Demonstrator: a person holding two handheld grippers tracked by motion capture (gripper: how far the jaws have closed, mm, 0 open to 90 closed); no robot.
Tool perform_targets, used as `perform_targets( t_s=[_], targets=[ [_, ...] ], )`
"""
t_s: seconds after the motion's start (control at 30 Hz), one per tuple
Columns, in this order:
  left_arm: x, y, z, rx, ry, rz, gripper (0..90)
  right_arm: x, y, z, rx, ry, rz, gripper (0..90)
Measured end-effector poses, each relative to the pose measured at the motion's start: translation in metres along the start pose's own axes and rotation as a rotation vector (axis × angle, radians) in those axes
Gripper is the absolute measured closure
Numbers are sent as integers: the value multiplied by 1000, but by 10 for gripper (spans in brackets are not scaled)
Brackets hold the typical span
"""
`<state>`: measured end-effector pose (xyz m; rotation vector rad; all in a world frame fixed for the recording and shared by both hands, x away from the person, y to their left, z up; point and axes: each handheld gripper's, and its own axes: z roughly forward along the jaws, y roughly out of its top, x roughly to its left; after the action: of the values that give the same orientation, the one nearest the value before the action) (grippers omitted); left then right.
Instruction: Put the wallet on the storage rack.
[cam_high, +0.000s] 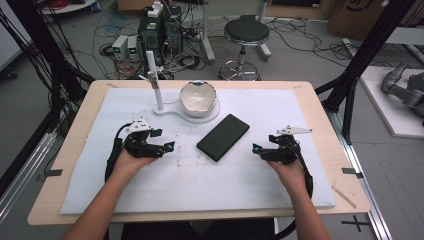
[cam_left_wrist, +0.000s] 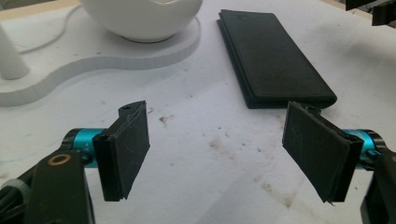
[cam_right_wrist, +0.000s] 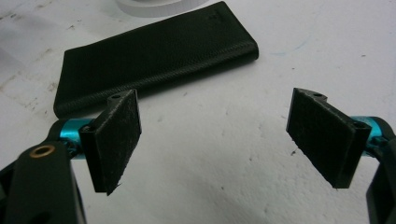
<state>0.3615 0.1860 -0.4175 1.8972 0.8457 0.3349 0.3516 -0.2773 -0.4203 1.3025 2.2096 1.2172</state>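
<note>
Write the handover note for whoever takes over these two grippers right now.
Left gripper: open, holding nothing, low over the white mat, left of the black case.
Right gripper: open, holding nothing, right of the case.
Black case: lies flat and closed on the mat between the two grippers, touched by neither.
White bowl: sits on the white stand base beside its upright post, behind the case.
Done: nothing visible so far.
Left: likely grasping the case; both grippers point at it.
</note>
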Motion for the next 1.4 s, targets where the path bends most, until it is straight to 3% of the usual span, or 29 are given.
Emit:
perform_targets(
  t_s=[0.17, 0.37, 0.6, 0.77, 1.0, 1.1, 1.2, 1.4],
  targets=[
    [9, -3, -13, -15, 22, -4, 227, 10, 11, 10, 17, 8, 33, 179],
    [16, -4, -28, -42, 37, -11, 227, 25, 23, 38, 87, -25, 153, 180],
    [25, -7, -41, -59, 60, -22, 227, 30, 27, 63, 104, -24, 284, 180],
    [27, -9, -43, -59, 62, -25, 227, 37, 33, 70, 106, -45, 234, 180],
    [23, -10, -36, -44, 47, -21, 227, 31, 34, 56, 131, -87, 141, 179],
    [22, -9, -33, -41, 52, -27, 227, 29, 34, 56, 95, -64, 206, 180],
    [19, -9, -34, -41, 49, -17, 227, 33, 35, 64, 76, -61, 233, 215],
    [22, -10, -35, -39, 52, -25, 227, 40, 30, 87, 144, -78, 266, 266]
  ],
)
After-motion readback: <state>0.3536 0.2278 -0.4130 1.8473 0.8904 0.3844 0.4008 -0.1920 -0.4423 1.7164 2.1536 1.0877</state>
